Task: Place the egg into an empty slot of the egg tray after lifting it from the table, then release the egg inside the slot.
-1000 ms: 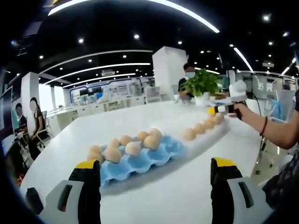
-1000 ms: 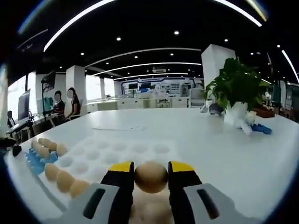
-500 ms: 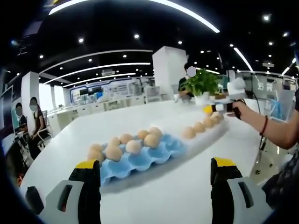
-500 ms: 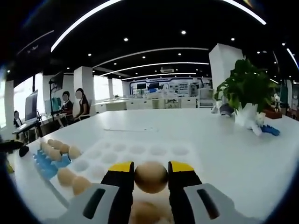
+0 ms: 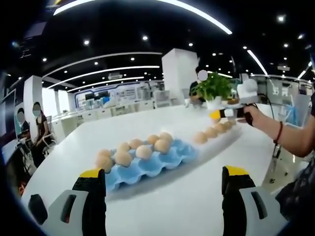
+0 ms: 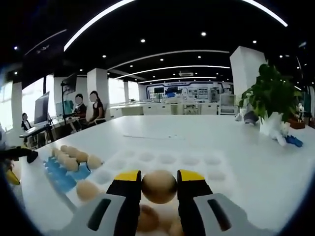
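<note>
A brown egg (image 6: 159,186) is held between the yellow-tipped jaws of my right gripper (image 6: 159,180), which is shut on it and hovers over a white egg tray (image 6: 167,158) with many empty slots. More eggs (image 6: 87,189) lie along that tray's near edge. In the left gripper view the right gripper (image 5: 216,115) hangs above the row of eggs (image 5: 211,132) in the white tray (image 5: 224,142). A blue egg tray (image 5: 165,164) carries several eggs (image 5: 145,151). My left gripper (image 5: 162,177) is open wide, low over the table, short of the blue tray.
The white table (image 5: 187,206) extends far back. A potted plant (image 6: 273,96) stands at its far right. The blue tray (image 6: 61,177) lies left of the white one. A person's forearm (image 5: 280,132) reaches in from the right. People sit at desks beyond (image 6: 93,105).
My right gripper, still shut on the egg, has moved left along the white tray toward the blue one. The left gripper has barely moved.
</note>
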Demonstrator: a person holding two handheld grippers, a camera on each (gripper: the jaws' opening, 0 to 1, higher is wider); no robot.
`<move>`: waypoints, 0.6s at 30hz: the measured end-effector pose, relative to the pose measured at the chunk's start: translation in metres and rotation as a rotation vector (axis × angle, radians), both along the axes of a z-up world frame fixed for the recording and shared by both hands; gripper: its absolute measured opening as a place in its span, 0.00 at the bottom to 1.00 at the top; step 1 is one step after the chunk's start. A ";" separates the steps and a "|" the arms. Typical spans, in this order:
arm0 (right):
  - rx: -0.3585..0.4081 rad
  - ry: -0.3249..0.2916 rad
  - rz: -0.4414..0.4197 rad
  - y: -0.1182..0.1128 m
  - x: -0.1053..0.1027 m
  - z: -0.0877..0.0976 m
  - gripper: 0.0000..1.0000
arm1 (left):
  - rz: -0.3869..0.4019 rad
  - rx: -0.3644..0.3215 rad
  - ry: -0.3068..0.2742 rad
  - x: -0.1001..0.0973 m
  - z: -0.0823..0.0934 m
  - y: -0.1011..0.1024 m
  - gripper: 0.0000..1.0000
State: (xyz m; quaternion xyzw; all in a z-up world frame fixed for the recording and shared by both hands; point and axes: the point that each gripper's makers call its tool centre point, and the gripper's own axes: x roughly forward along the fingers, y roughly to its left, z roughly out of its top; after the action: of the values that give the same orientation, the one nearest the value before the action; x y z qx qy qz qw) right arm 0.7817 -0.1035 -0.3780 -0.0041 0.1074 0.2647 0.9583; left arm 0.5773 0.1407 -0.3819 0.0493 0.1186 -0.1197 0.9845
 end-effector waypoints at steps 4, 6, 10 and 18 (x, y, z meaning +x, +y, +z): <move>-0.003 -0.001 0.024 0.013 -0.005 0.001 0.29 | 0.003 0.001 0.002 -0.001 -0.001 0.002 1.00; -0.005 -0.005 0.035 0.019 -0.007 0.002 0.29 | 0.003 0.004 0.003 -0.002 -0.001 0.003 1.00; -0.004 -0.007 0.054 0.028 -0.008 0.004 0.29 | 0.003 0.009 -0.001 -0.004 0.000 0.004 1.00; -0.005 -0.015 0.101 0.048 -0.020 0.006 0.29 | -0.002 0.018 0.005 -0.005 -0.001 0.004 1.00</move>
State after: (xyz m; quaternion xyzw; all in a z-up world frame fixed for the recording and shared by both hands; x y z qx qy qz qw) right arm 0.7619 -0.0553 -0.3720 -0.0140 0.1007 0.3123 0.9445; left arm 0.5724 0.1446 -0.3827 0.0581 0.1219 -0.1197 0.9836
